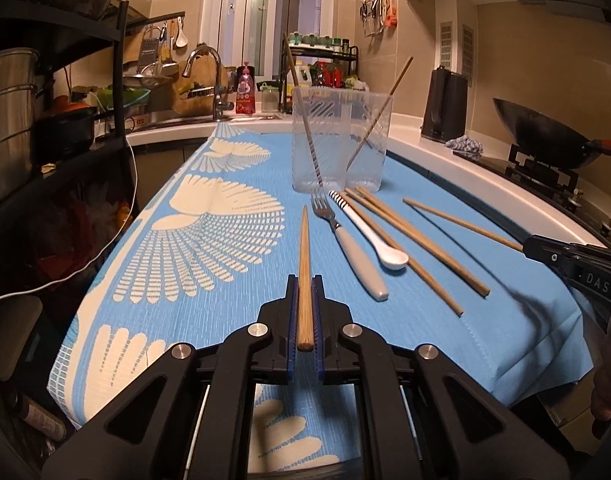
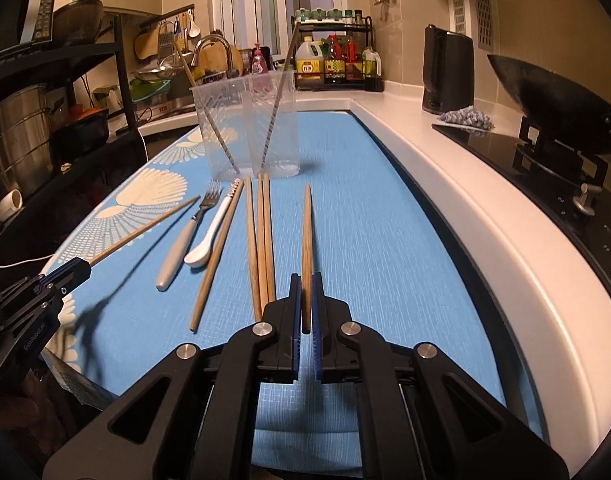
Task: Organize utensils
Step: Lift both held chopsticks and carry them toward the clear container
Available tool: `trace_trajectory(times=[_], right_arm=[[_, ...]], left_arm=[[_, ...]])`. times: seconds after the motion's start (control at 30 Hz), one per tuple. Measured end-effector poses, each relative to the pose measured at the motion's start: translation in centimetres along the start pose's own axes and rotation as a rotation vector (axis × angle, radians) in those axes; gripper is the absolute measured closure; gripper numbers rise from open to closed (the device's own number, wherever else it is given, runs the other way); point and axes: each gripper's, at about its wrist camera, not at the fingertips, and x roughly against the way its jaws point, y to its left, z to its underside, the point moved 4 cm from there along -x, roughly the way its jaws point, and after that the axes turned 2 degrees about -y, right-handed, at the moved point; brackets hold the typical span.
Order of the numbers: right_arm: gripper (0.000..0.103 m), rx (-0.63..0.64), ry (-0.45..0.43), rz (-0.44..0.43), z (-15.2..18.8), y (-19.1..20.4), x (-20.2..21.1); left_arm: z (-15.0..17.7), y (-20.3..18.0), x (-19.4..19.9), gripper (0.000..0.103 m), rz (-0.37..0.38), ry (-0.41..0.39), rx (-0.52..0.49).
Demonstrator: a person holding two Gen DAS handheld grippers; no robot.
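Observation:
My left gripper (image 1: 305, 286) is shut on a wooden chopstick (image 1: 305, 264) that points forward over the blue cloth (image 1: 225, 280). My right gripper (image 2: 306, 284) is shut on another wooden chopstick (image 2: 307, 240), also seen at the right of the left wrist view (image 1: 461, 222). On the cloth lie a fork (image 1: 347, 240), a white spoon (image 1: 369, 232) and several loose chopsticks (image 1: 421, 240). They also show in the right wrist view: fork (image 2: 185, 232), spoon (image 2: 211, 232), chopsticks (image 2: 261, 240). A clear plastic holder (image 1: 341, 140) (image 2: 247, 128) stands behind them with two chopsticks in it.
A white counter edge (image 2: 445, 208) runs along the right with a stove and wok (image 2: 553, 92), a grey cloth (image 2: 467, 118) and a black kettle (image 2: 447, 72). A sink with faucet (image 1: 209, 76) lies behind. A black shelf rack with pots (image 1: 13, 120) stands at left.

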Motion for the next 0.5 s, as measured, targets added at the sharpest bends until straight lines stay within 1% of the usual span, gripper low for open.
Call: trace_trajectory(times=[0.27, 0.5], right_arm=[[0.098, 0.016, -0.066, -0.004, -2.4, 0.3, 2.9], [0.098, 0.01, -0.117, -0.015, -5.5, 0.4, 4.6]], left_arm=[[-2.1, 0.1, 2.0, 0.096, 0.013, -0.056, 0.006], [-5.0, 0.9, 3.2, 0.096, 0.021, -0.106, 0.018]])
